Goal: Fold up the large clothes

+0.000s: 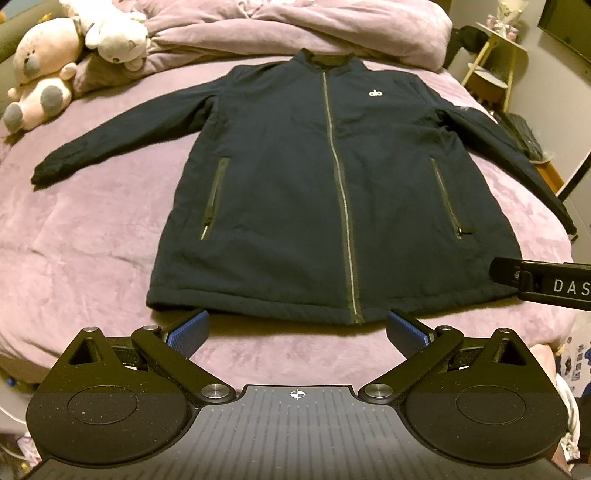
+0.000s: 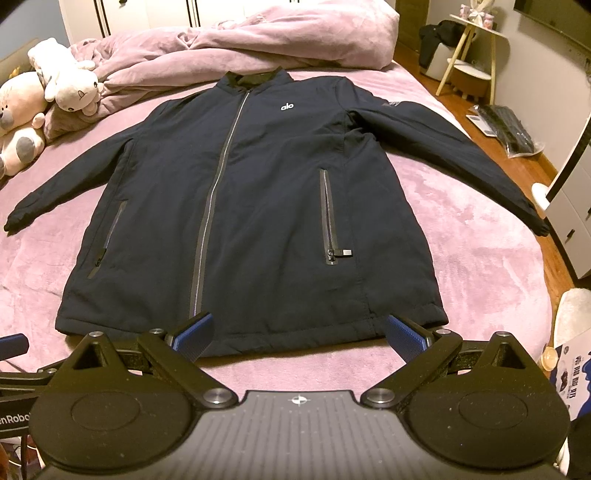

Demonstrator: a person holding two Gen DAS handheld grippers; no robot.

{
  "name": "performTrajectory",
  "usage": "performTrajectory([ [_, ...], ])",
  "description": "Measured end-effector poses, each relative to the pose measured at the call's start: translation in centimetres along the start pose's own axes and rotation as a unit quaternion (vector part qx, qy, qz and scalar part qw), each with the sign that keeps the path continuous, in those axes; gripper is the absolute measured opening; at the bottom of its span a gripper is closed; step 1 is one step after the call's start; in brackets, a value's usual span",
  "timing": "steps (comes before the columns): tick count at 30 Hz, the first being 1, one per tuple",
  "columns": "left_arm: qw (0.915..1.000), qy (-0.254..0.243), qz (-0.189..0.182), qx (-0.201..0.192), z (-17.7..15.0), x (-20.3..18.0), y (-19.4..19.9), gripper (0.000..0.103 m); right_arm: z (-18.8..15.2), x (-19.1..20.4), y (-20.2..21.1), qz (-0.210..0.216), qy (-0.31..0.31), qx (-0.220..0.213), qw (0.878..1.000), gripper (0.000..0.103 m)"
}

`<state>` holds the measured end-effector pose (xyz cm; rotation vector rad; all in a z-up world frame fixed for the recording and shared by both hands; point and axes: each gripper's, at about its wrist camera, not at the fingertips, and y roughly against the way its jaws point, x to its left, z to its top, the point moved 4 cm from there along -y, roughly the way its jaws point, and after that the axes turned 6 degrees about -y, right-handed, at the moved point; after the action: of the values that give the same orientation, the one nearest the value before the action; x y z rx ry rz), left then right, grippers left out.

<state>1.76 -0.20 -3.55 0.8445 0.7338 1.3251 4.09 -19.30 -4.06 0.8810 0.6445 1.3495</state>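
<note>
A dark navy zip jacket (image 1: 295,184) lies flat and face up on the purple bed, zipped, collar away from me, both sleeves spread out to the sides. It also shows in the right wrist view (image 2: 258,206). My left gripper (image 1: 297,328) is open and empty, just short of the jacket's hem, left of the zipper's end. My right gripper (image 2: 299,332) is open and empty at the hem's right half. The right gripper's body (image 1: 543,284) shows at the right edge of the left wrist view.
A bunched purple duvet (image 1: 295,33) lies behind the collar. Plush toys (image 1: 48,66) sit at the far left of the bed. The bed edge (image 2: 535,258) drops to a wooden floor on the right, with a small shelf stand (image 2: 472,55) and a keyboard (image 2: 506,125).
</note>
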Motion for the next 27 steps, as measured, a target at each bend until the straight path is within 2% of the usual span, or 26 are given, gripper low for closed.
performTrajectory([
  [27, 0.9999, 0.003, -0.009, 0.009, 0.24, -0.05, -0.35, 0.103, 0.24, -0.22, -0.23, 0.005, -0.005, 0.007, 1.0, 0.099],
])
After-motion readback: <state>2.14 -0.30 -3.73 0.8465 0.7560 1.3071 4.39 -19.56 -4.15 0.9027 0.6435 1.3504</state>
